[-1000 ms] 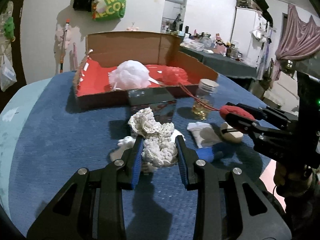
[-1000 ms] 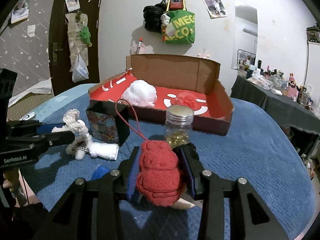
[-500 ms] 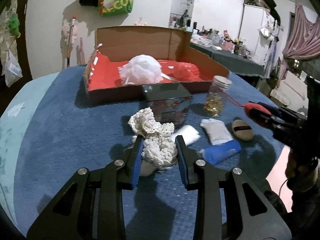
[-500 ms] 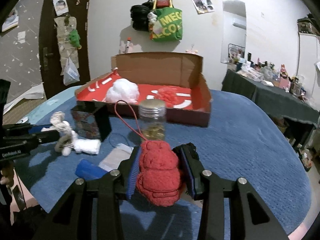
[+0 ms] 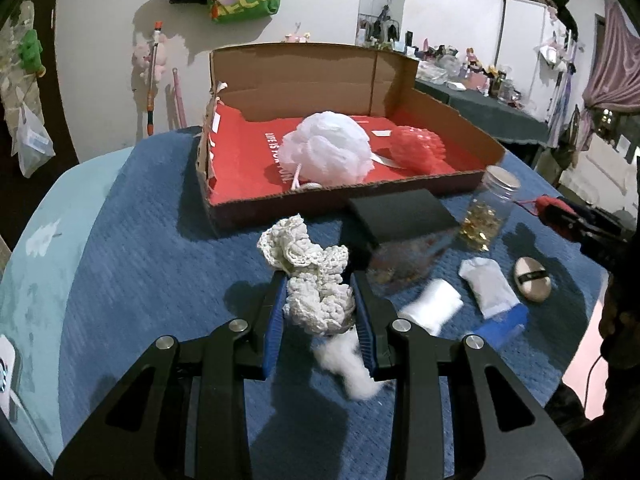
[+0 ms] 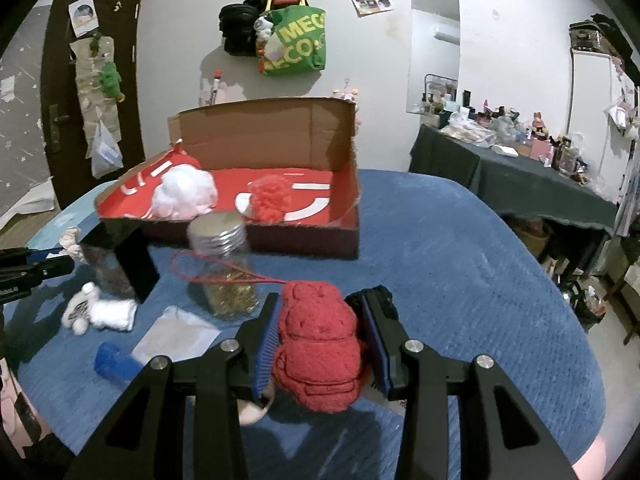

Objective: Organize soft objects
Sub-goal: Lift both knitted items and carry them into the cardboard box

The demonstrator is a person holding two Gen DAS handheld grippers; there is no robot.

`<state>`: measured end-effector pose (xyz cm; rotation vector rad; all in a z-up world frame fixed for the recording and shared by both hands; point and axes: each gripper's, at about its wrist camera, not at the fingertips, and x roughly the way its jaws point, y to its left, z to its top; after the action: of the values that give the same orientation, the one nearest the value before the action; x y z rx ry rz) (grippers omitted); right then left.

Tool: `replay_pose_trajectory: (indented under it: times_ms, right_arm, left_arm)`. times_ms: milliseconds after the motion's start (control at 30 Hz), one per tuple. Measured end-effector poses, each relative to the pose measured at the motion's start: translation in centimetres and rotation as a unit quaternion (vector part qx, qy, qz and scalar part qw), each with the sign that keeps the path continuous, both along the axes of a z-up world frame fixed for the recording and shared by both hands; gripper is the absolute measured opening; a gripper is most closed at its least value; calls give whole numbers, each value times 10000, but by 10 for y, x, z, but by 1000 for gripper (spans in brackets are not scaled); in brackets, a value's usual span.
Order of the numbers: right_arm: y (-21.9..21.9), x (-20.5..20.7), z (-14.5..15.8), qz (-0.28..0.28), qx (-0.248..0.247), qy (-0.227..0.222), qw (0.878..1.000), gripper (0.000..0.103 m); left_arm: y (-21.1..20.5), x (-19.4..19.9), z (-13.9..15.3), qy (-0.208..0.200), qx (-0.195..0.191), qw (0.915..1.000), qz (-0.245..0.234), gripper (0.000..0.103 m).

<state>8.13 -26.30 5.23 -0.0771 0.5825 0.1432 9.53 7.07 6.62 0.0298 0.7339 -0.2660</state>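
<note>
Nearing the box [image 5: 320, 204] (two puffs already inside), left gripper [image 5: 320, 312] clamping cream lace [image 5: 316, 280], right gripper [image 6: 320, 332] clamping red plush [image 6: 320, 340], several soft pieces remaining outside.

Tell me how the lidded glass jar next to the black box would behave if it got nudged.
The glass jar stands upright, taller than it is wide, so a push near its metal lid would probably tip it rather than slide it. It looks only partly filled with small golden pieces, likely keeping the weight low. Its round body would probably roll on the blue cloth once down.
</note>
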Motion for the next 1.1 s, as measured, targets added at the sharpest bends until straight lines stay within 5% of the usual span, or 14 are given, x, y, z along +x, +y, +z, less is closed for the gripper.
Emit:
replay_pose_trajectory:
  times_ms: [567, 1100]
  right_arm:
    - [-15, 45, 27, -326, 43, -154, 9993, 43]
    - [16, 109, 58, 16, 6, -230, 9997, 43]
  left_arm:
    - [4, 47, 17, 104, 230, 9995, -186, 30]
    - [2, 106, 28, 321, 334, 9987, -190, 30]
